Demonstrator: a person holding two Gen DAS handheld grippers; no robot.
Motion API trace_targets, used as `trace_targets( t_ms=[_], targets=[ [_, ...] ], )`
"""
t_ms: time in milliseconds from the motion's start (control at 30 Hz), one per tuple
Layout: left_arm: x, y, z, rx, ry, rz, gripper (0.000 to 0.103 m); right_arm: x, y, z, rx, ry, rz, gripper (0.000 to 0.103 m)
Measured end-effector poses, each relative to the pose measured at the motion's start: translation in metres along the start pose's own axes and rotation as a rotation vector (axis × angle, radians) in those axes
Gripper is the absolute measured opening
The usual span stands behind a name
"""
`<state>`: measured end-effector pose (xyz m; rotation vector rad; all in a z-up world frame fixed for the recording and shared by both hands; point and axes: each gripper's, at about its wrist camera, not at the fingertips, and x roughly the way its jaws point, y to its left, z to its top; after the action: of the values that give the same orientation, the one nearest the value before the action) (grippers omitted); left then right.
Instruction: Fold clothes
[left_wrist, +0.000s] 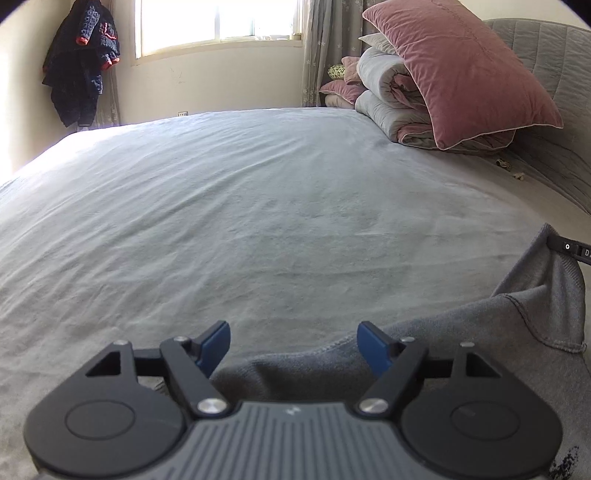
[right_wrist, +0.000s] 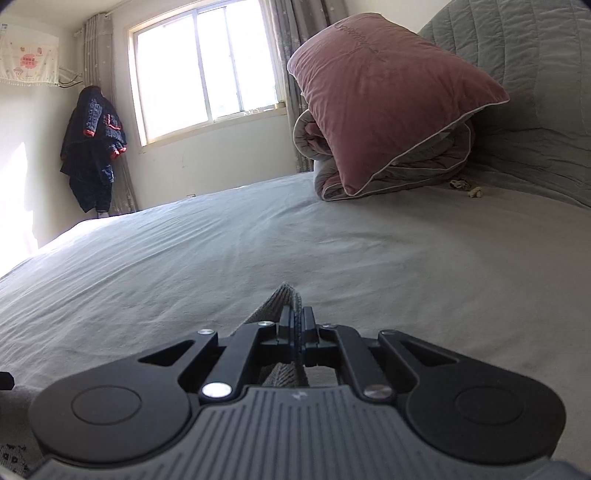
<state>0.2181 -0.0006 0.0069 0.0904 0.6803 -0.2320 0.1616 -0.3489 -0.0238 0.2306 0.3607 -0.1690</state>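
The left gripper (left_wrist: 293, 345) was tilted down toward the bed, its blue-padded fingers (left_wrist: 373, 347) spread wide with nothing pressed between them. Just under and beyond them lay the grey garment (left_wrist: 461, 332), crumpled on the near right part of the bed sheet (left_wrist: 258, 206); its near edge ran beneath the gap between the fingers without touching either pad as far as could be seen. At the far right of that view, a corner of the garment was drawn up toward a black finger tip of the other tool (left_wrist: 569, 248).

The right gripper (right_wrist: 297, 325) pointed only slightly downward across the bed, its fingers closed tight on a ribbed edge of the grey garment (right_wrist: 284, 299), which stuck out past the tips and also showed behind them, near the tool body.

Farther on, the pale grey sheet stretched bare and lightly wrinkled. At the far right a pink pillow (right_wrist: 384, 99) leaned on a folded grey quilt (right_wrist: 424, 166) against the grey padded headboard (right_wrist: 535, 74). On the far left a dark coat (right_wrist: 92, 147) hung in the corner beside the bright window (right_wrist: 203, 70).
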Motion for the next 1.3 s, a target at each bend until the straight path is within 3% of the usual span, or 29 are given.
trace_targets(
  t_ms=[200,333,367,400,433,467,533,600,633,667,767,867,1000,1100,1233,1300],
  targets=[
    [0.016,0.004,0.004,-0.046,0.06,-0.062,0.077,0.002,-0.019,0.002,0.008,0.002,-0.099,0.003],
    [0.023,0.001,-0.002,-0.047,0.111,-0.145,0.077,0.012,-0.027,-0.004,0.015,0.104,-0.088,0.003],
    [0.024,0.0,-0.003,-0.044,0.125,-0.165,0.068,0.015,-0.026,-0.006,-0.006,0.134,-0.084,0.003],
    [0.025,-0.002,-0.005,-0.039,0.142,-0.178,0.045,0.018,-0.024,-0.008,-0.027,0.164,-0.08,0.003],
    [0.026,-0.005,-0.007,-0.03,0.163,-0.185,0.034,0.018,-0.021,-0.009,-0.048,0.183,-0.081,0.003],
    [0.024,-0.009,-0.01,-0.013,0.168,-0.181,0.022,0.017,-0.018,-0.009,-0.071,0.187,-0.08,0.011],
    [0.015,-0.019,-0.013,0.044,0.127,-0.157,0.009,0.01,-0.009,-0.007,-0.139,0.152,-0.096,0.015],
    [-0.001,-0.028,-0.015,0.106,0.067,-0.141,0.008,0.002,-0.004,-0.004,-0.18,0.107,-0.094,0.031],
    [-0.009,-0.033,-0.016,0.137,0.036,-0.139,0.008,-0.002,-0.003,-0.002,-0.182,0.086,-0.065,0.053],
    [-0.017,-0.037,-0.017,0.17,0.005,-0.138,0.008,-0.006,-0.003,0.0,-0.181,0.066,-0.032,0.06],
    [-0.042,-0.049,-0.021,0.265,-0.068,-0.176,0.008,-0.012,0.003,0.003,-0.186,0.061,0.1,0.06],
    [-0.061,-0.057,-0.033,0.339,-0.081,-0.259,0.008,-0.014,0.014,0.001,-0.226,0.073,0.207,0.06],
    [-0.073,-0.07,-0.058,0.435,-0.019,-0.335,0.008,-0.014,0.03,-0.006,-0.312,0.079,0.258,0.06],
    [-0.076,-0.079,-0.079,0.501,0.033,-0.351,0.008,-0.013,0.039,-0.011,-0.348,0.092,0.301,0.06],
    [-0.078,-0.081,-0.092,0.504,0.05,-0.347,0.012,-0.009,0.049,-0.019,-0.412,0.133,0.342,0.06],
    [-0.083,-0.076,-0.089,0.457,0.054,-0.357,0.025,-0.007,0.052,-0.025,-0.47,0.188,0.357,0.06]
  ],
)
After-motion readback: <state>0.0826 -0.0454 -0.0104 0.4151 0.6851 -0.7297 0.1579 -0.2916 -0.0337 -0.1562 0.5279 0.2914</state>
